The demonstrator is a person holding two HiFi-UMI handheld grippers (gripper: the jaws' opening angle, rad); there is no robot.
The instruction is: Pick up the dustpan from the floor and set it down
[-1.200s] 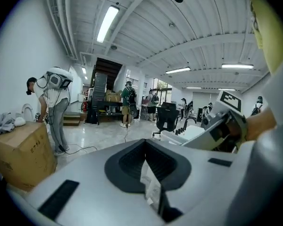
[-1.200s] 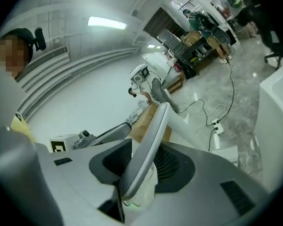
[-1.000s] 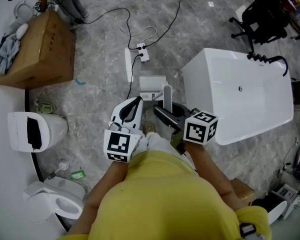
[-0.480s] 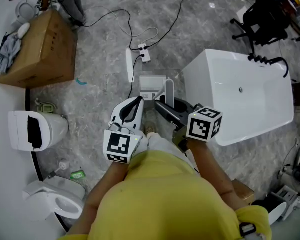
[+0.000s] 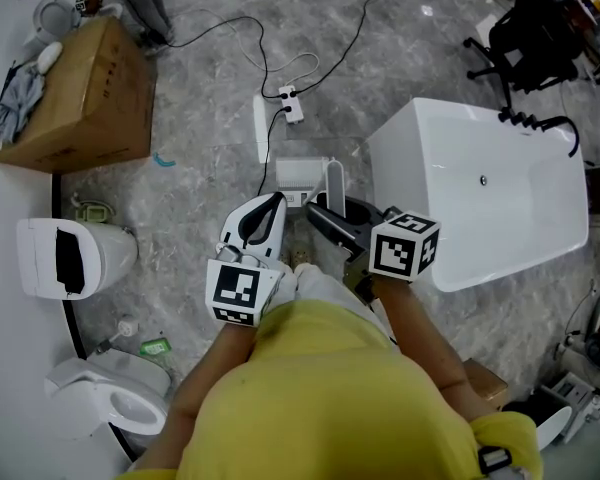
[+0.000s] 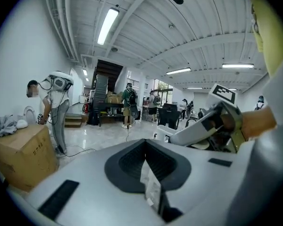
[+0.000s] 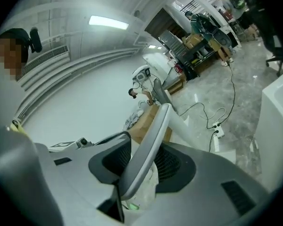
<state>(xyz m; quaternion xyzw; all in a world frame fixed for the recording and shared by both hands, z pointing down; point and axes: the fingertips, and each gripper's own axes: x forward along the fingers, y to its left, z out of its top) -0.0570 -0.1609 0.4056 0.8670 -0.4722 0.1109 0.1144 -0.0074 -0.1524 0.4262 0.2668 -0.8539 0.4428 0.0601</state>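
A white-grey dustpan (image 5: 302,175) lies low over the grey marble floor ahead of me, its long handle (image 5: 334,180) rising toward me. My right gripper (image 5: 325,220), with dark jaws, is shut on that handle. In the right gripper view the grey handle (image 7: 148,147) runs slantwise up between the two jaws. Whether the pan touches the floor I cannot tell. My left gripper (image 5: 270,208), white-jawed, hangs just left of the dustpan with its jaws together and nothing in them. In the left gripper view its jaws (image 6: 148,173) meet in a seam.
A white bathtub (image 5: 480,183) stands close on the right. A power strip with black cables (image 5: 288,103) lies beyond the dustpan. On the left are a cardboard box (image 5: 80,98) and two toilets (image 5: 75,258) (image 5: 110,403). An office chair (image 5: 530,28) stands at the far right.
The right gripper and the dustpan handle have shifted only slightly. The left gripper has kept still.
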